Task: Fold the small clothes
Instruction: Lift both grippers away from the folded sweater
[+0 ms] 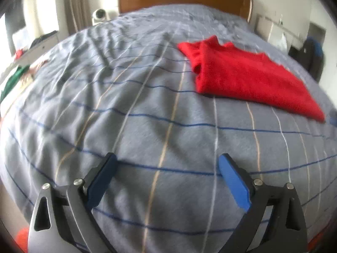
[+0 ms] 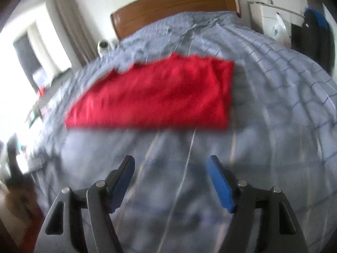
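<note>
Red knit sweater (image 2: 153,92) lies folded on the bed's checked duvet (image 1: 130,126), well ahead of me. Left claw (image 1: 167,177) and right claw (image 2: 170,179) both gape, empty. Soft, floppy, light; I judge pinching a doubled edge best.
</note>
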Tool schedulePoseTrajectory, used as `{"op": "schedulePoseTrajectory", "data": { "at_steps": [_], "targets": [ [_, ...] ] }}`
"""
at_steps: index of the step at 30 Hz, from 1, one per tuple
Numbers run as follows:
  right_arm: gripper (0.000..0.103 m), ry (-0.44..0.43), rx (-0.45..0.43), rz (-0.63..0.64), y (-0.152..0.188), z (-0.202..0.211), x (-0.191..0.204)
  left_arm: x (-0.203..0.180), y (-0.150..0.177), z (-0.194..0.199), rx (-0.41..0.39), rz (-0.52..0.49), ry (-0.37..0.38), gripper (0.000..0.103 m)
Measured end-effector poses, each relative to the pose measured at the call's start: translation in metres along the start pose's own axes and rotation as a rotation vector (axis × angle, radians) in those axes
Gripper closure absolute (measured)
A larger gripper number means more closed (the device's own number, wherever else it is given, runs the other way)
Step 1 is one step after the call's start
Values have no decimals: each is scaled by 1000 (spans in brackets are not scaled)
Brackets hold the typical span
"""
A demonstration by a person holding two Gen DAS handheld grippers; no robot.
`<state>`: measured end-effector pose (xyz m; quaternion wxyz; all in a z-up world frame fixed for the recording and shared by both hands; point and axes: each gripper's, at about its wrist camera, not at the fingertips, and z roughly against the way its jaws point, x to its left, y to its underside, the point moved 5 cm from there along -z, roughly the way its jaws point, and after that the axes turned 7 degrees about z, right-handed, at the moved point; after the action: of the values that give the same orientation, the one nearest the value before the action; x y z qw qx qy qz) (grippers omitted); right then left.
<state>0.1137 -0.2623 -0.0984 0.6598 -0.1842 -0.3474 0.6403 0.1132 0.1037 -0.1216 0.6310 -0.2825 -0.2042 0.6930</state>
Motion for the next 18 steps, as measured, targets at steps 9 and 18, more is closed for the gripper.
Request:
{"op": "schedulePoseTrajectory", "data": {
  "at_steps": [9,18],
  "targets": [
    [32,-71,132,-331,-67,-86,-84,0,-4,-7,-31,-13,19,2],
    [93,-164,94,-340,-106,-71,-29,19,-14,-5,-31,87,33,2]
  ]
}}
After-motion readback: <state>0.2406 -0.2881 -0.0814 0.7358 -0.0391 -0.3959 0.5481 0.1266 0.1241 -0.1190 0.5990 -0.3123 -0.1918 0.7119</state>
